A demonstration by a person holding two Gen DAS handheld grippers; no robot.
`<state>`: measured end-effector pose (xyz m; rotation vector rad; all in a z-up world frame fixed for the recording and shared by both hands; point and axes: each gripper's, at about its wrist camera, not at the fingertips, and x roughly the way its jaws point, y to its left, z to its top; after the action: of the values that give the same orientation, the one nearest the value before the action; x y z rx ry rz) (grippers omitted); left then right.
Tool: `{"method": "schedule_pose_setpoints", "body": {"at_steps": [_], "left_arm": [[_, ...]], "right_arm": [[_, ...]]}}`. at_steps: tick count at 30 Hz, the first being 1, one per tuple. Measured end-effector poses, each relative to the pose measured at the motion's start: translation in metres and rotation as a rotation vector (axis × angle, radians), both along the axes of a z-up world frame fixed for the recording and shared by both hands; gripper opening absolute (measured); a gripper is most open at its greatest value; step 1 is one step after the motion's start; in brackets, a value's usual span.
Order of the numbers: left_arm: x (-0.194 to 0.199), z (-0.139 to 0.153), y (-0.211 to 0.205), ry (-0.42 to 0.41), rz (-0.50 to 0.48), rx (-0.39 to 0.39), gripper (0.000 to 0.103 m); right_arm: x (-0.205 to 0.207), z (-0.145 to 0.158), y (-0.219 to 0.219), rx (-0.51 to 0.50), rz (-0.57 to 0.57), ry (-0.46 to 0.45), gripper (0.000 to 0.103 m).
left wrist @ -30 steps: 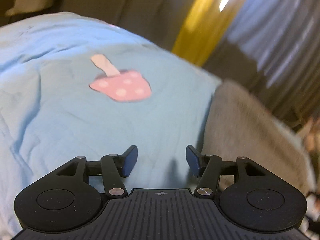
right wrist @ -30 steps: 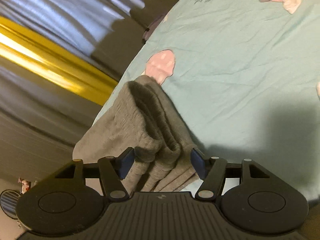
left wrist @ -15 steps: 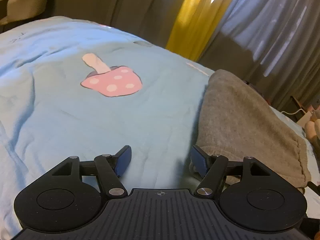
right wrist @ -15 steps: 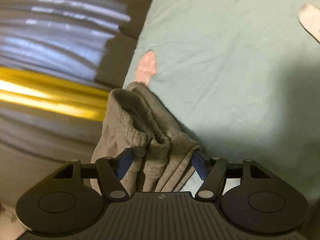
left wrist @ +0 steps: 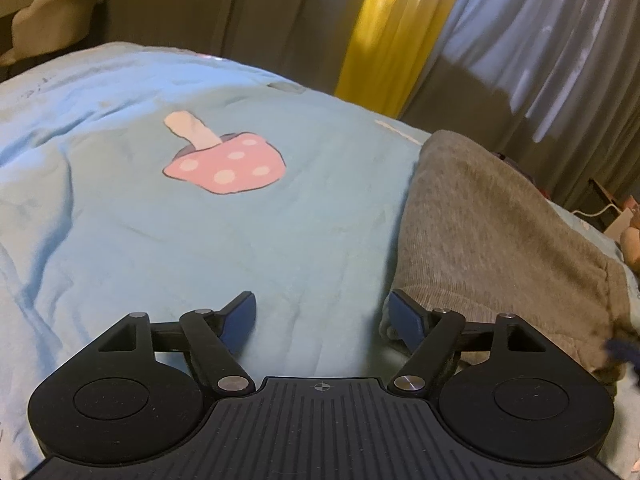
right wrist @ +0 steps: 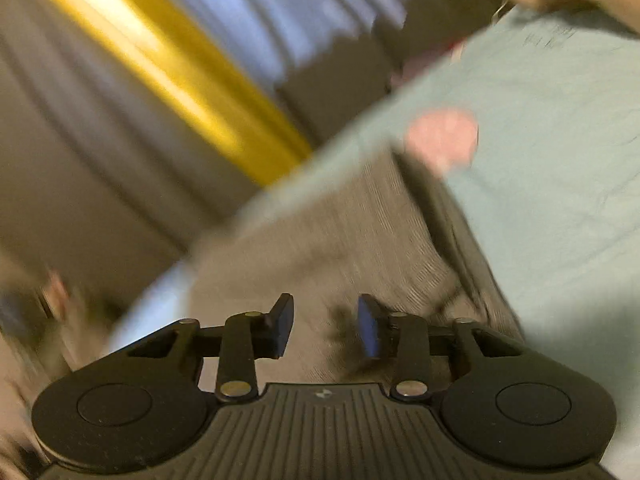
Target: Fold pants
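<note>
Grey knit pants (left wrist: 488, 224) lie folded in a flat stack on a light blue bed cover (left wrist: 120, 208), at the right of the left wrist view. My left gripper (left wrist: 322, 314) is open and empty, low over the cover just left of the pants' near edge. In the blurred right wrist view the pants (right wrist: 320, 248) lie flat under my right gripper (right wrist: 325, 326). Its jaws stand partly apart with nothing between them.
A pink mushroom print (left wrist: 228, 160) marks the cover left of the pants; it also shows in the right wrist view (right wrist: 444, 136). Grey and yellow curtains (left wrist: 380, 24) hang behind the bed. The bed edge runs close behind the pants. A white cloud-shaped chair (left wrist: 56, 24) stands at far left.
My right gripper let go of the bunched pants edge, narrowed its jaws and swung up fast; the pants now lie flat. My left gripper drew back slightly and stays open.
</note>
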<state>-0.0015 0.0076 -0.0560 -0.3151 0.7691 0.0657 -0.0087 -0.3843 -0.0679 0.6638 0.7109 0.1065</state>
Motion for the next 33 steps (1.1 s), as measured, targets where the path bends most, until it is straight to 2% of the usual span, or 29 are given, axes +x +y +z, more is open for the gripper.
{"method": "schedule_pose_setpoints", "body": {"at_steps": [1,4,6,8,9,10,11,13,16,17,19,21,22,23,26,28,31,33], "left_arm": [[-0.001,0.001,0.0,0.0,-0.005,0.006,0.08],[-0.003,0.002,-0.005,-0.006,-0.022,0.033,0.081],[-0.004,0.002,-0.009,-0.004,-0.028,0.062,0.081],[-0.004,0.003,-0.013,0.006,-0.037,0.085,0.081],[-0.006,0.004,-0.014,0.011,-0.042,0.088,0.081],[-0.008,0.006,-0.015,0.011,-0.054,0.085,0.082],[-0.012,0.008,-0.017,0.006,-0.078,0.077,0.083],[-0.02,0.014,-0.02,-0.006,-0.103,0.081,0.085],[-0.036,0.025,-0.023,-0.034,-0.13,0.101,0.091],[-0.041,0.028,-0.024,-0.044,-0.137,0.095,0.094],[-0.049,0.034,-0.027,-0.064,-0.143,0.099,0.096],[-0.056,0.04,-0.035,-0.077,-0.163,0.118,0.098],[-0.059,0.043,-0.04,-0.081,-0.179,0.13,0.1],[-0.063,0.045,-0.046,-0.081,-0.199,0.143,0.101],[-0.075,0.054,-0.066,-0.067,-0.264,0.196,0.101],[-0.086,0.064,-0.077,-0.075,-0.294,0.224,0.102],[-0.104,0.083,-0.086,-0.128,-0.302,0.245,0.103],[-0.111,0.091,-0.085,-0.171,-0.268,0.219,0.103]], "right_arm": [[0.002,-0.01,0.005,-0.043,0.034,0.037,0.003],[-0.006,-0.005,0.016,-0.165,0.057,0.039,0.0],[-0.014,0.015,0.03,-0.246,0.059,0.021,0.007],[-0.023,0.029,0.044,-0.251,0.085,-0.063,0.02],[-0.025,0.03,0.049,-0.229,0.109,-0.086,0.025],[-0.026,0.027,0.053,-0.224,0.128,-0.085,0.037],[-0.021,0.019,0.059,-0.251,0.151,-0.06,0.04],[-0.011,0.004,0.07,-0.363,0.183,0.009,0.038],[-0.028,0.014,0.063,-0.378,0.138,0.015,0.039],[-0.032,0.015,0.055,-0.385,0.076,0.055,0.051],[-0.042,0.02,0.041,-0.46,-0.063,0.168,0.06],[-0.067,0.028,0.027,-0.434,-0.08,0.155,0.073],[-0.078,0.033,0.027,-0.429,-0.063,0.142,0.093],[-0.091,0.038,0.03,-0.45,-0.035,0.13,0.099],[-0.126,0.056,0.055,-0.567,0.05,0.083,0.099],[-0.139,0.068,0.072,-0.588,0.099,0.069,0.099],[-0.146,0.088,0.091,-0.586,0.086,0.024,0.099],[-0.142,0.092,0.096,-0.593,0.05,0.007,0.099]]}}
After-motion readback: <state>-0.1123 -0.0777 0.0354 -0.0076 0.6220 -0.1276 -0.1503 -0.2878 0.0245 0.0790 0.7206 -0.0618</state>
